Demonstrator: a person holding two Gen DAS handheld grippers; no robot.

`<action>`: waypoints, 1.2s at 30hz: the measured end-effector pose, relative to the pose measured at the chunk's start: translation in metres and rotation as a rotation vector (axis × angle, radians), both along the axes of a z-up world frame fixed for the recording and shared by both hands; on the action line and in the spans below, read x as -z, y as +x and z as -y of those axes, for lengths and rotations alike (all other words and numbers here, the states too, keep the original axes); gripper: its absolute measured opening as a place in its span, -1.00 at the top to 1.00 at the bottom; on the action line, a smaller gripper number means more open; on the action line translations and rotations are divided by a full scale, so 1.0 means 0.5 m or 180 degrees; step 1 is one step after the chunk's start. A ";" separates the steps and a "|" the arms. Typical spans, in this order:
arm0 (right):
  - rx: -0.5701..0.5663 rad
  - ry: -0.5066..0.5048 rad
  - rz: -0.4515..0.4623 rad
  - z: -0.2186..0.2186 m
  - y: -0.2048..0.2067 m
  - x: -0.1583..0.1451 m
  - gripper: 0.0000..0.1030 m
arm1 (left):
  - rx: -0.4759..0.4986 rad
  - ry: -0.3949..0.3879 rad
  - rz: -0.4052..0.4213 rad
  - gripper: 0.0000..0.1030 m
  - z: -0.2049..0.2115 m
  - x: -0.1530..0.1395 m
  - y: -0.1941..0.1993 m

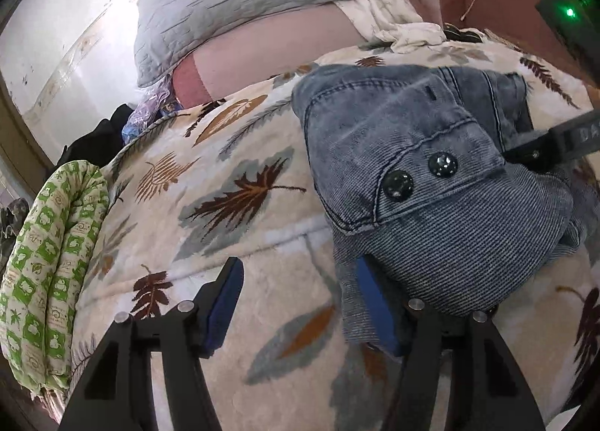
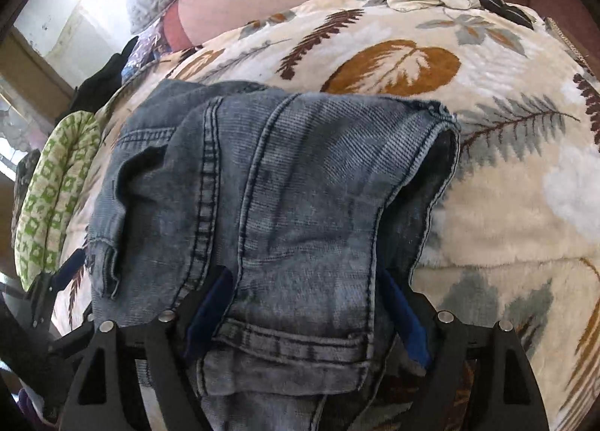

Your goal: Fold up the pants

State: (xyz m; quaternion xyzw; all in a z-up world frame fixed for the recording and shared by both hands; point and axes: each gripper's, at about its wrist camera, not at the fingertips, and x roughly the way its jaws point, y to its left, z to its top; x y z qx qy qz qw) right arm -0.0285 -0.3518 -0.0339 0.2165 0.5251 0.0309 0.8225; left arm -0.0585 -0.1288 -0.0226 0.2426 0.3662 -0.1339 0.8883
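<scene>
Now our faded blue denim pants (image 2: 285, 206) lie bunched on the leaf-patterned bed blanket (image 1: 210, 206); both grippers' fingers (image 2: 403, 318) stand apart, denim draped between, so we should smooth layers before creasing.

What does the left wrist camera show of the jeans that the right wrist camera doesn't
Only the left wrist view shows the two dark buttons on the jeans and the green light. Only the right wrist view shows the stitched seams and the hemmed opening. Both show the jeans lying on the leaf-print blanket, the grey pillow and the green patterned cloth.
</scene>
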 end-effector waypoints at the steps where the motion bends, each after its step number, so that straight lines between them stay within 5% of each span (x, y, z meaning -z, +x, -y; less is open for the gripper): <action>1: -0.0016 0.0010 -0.0002 0.001 -0.002 -0.001 -0.62 | 0.0004 -0.0010 -0.0001 -0.24 -0.002 -0.001 0.000; 6: 0.0033 0.0517 -0.0056 0.052 -0.020 -0.016 -0.62 | 0.0034 -0.0139 -0.0161 -0.24 -0.023 -0.037 0.015; 14: 0.1021 0.1335 0.0744 0.216 -0.067 -0.055 -0.63 | 0.0140 -0.0510 0.0010 -0.26 -0.018 -0.164 0.048; 21: 0.1148 0.1584 0.0666 0.220 -0.007 -0.027 -0.49 | 0.0381 -0.0540 -0.0385 -0.26 0.074 -0.118 0.059; 25: 0.1077 0.1442 0.0546 0.204 0.034 -0.013 -0.06 | 0.0462 -0.0539 -0.0610 -0.26 0.088 -0.082 0.047; 28: 0.1048 0.1212 0.0416 0.191 0.047 0.002 0.71 | 0.0377 -0.0633 -0.0777 -0.26 0.080 -0.058 0.050; 29: 0.1047 0.1129 0.0421 0.189 0.045 0.000 0.80 | 0.0392 -0.0623 -0.0785 -0.26 0.080 -0.054 0.050; 33: 0.1202 0.0434 0.0710 0.196 0.012 -0.047 0.84 | 0.0444 -0.0484 -0.0737 -0.27 0.093 -0.040 0.040; 36: 0.1213 0.0249 0.0786 0.192 0.008 -0.060 0.85 | 0.0374 -0.0505 -0.0717 -0.28 0.097 -0.042 0.040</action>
